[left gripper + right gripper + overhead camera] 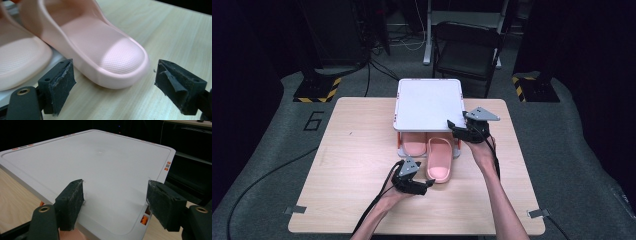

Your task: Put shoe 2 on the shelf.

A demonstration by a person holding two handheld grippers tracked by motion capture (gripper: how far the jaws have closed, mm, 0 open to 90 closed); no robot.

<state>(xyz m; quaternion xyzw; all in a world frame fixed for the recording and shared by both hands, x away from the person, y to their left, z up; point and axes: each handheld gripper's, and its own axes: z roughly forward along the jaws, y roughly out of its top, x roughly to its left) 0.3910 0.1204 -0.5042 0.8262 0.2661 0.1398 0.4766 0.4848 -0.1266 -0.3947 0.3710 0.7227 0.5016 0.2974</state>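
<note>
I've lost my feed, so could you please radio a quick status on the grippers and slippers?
Left gripper open, fingers off the right slipper. Right gripper open at the white lid. Slipper heel sticks out onto the table; nothing blocking.

Both forearms enter from the bottom centre of the high view. The left gripper, low and just left of centre, points right with its jaws spread wide and empty. The right gripper, right of centre, points left, its jaws parted.
</note>
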